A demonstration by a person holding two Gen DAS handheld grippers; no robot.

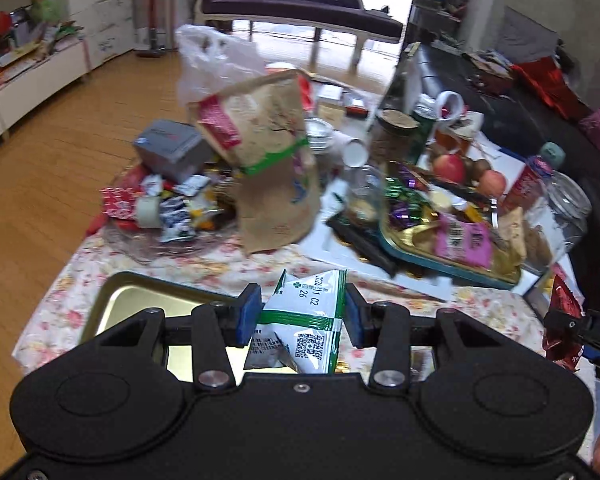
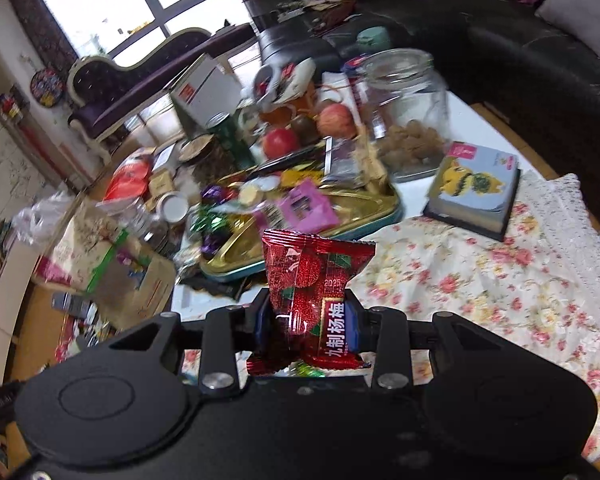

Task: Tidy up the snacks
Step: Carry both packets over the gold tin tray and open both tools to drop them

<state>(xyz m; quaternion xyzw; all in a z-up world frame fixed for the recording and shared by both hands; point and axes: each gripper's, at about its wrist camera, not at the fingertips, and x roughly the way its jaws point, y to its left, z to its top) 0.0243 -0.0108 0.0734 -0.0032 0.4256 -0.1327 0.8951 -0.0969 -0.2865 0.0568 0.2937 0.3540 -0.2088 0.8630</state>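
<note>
Snacks: 2 light, crinkly packets, both already pinched mid-body. Left gripper (image 1: 305,316) is clamped on the green pack (image 1: 300,320) over the gold tray (image 1: 140,300) at the table's near edge. Right gripper (image 2: 309,316) squeezes the red pack (image 2: 312,280) above the floral cloth (image 2: 480,280); slippery film, so I'd grip the middle, not the seams.

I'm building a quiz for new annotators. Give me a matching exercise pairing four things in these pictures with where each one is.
Things:
1. white and green packet
2. red packet
3. pink packet
4. biscuits

Places:
A. in the glass jar
B. between the right gripper's pads
C. lying in the gold tray
D. between the left gripper's pads

Pairs: 1-D, 2-B, 3-C, 4-A
</note>
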